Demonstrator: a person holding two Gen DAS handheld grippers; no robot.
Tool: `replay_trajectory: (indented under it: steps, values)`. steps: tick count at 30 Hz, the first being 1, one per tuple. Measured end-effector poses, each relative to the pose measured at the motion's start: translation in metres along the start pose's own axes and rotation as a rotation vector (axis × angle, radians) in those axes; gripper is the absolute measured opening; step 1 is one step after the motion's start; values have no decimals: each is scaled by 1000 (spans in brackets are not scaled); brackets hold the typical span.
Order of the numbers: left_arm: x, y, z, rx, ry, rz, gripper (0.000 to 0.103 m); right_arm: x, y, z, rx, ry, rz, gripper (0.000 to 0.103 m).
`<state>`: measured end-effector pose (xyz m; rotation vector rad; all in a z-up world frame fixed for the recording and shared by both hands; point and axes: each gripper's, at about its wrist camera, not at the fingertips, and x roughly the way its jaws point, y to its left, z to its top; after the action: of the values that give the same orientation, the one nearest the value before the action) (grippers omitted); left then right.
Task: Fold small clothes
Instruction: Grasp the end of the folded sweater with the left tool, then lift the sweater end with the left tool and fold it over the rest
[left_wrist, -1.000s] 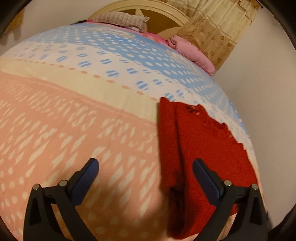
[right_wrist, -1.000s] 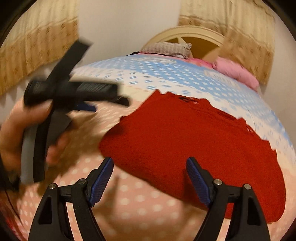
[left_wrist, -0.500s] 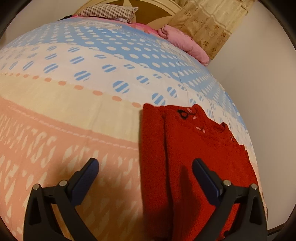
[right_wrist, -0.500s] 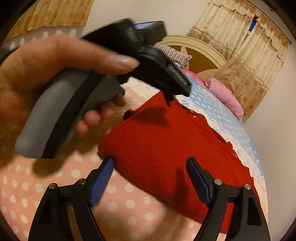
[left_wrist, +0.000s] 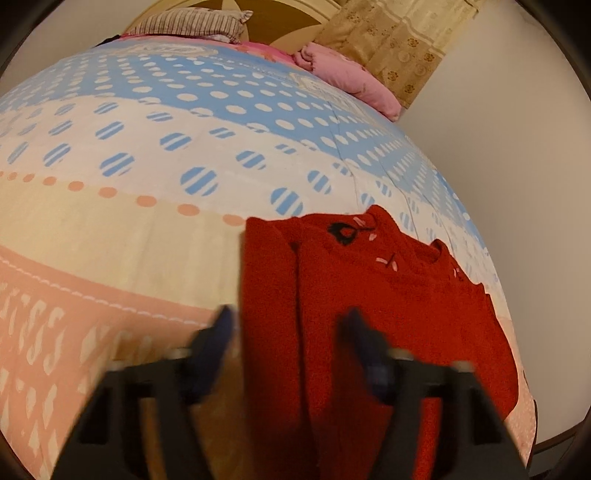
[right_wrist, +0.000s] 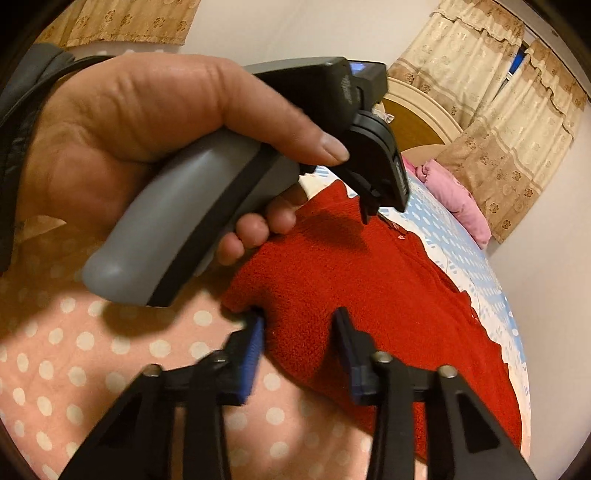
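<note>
A red knit sweater (left_wrist: 388, 295) lies folded on the bed with its neckline toward the far side. My left gripper (left_wrist: 288, 325) is blurred and hangs over the sweater's long left fold. Its jaws are closing with that fold between them, and the left pad stands just off the fabric's edge. My right gripper (right_wrist: 299, 332) is at the sweater's (right_wrist: 369, 288) near left corner. Its jaws are closing too, one blue pad at the hem edge and the other over the knit. The fabric between them still lies flat.
A person's hand (right_wrist: 129, 147) holding the left gripper's grey handle fills the upper left of the right wrist view. The patterned bedspread (left_wrist: 147, 229) spreads to the left. A pink blanket (left_wrist: 343, 77), a striped pillow (left_wrist: 188, 26) and the headboard are at the far end. A wall runs close on the right.
Both pairs of jaws have narrowed sharply around the sweater's edge. The left gripper has moved forward along the fold, and the right has dipped and rolled onto the near corner.
</note>
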<state>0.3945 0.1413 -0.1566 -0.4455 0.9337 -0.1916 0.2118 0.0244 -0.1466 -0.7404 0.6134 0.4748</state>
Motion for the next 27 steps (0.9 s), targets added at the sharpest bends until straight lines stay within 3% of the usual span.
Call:
replay_trajectory:
  steps: [1,2,7,15,27]
  values:
    - [1,2,0,-9,6,-16,25,0,1,0,-3,2,3,22]
    - [1,3,0,-21,7,-30,17,0,1,0,-4,0,4,20]
    - [-2,2,-1,-32,-7,-39,15,-11,-9,-1,39,-43,25,11]
    - [-19,-7,6,-67,-43,-79,14,-30,-41,-7,226,-90,125,8]
    - [-37,-68,20,-11,-90,-143,13,-57,-97,-31,445,-174,148,7]
